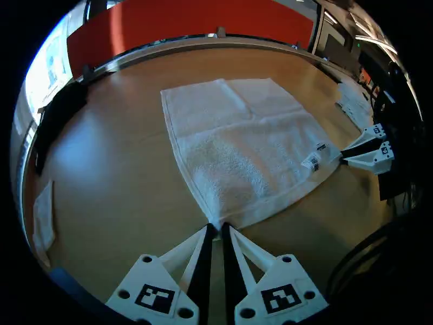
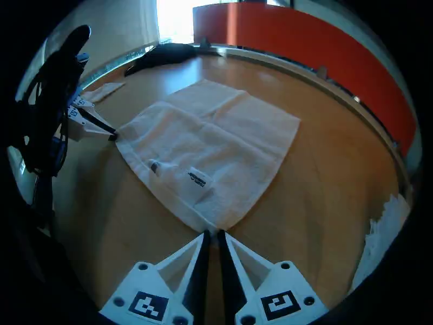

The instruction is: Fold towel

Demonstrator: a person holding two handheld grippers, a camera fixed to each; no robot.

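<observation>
A white towel (image 1: 238,146) lies spread flat on the wooden table (image 1: 119,162), with small labels near one edge. Its near corner sits between the fingertips of my left gripper (image 1: 219,228), whose fingers are drawn close together on it. In the left gripper view, my right gripper (image 1: 343,157) pinches the towel's right corner. In the right gripper view, the towel (image 2: 211,141) points a corner at my right gripper (image 2: 212,233), which is shut on that corner. The left gripper (image 2: 113,135) holds the towel's left corner there.
A red panel (image 1: 189,21) runs behind the table's far edge. Other white cloths lie at the table's sides (image 1: 354,103) (image 1: 43,222) (image 2: 384,227). A black item (image 2: 162,54) rests near the far edge. A dark-clad hand (image 2: 48,108) holds the left gripper.
</observation>
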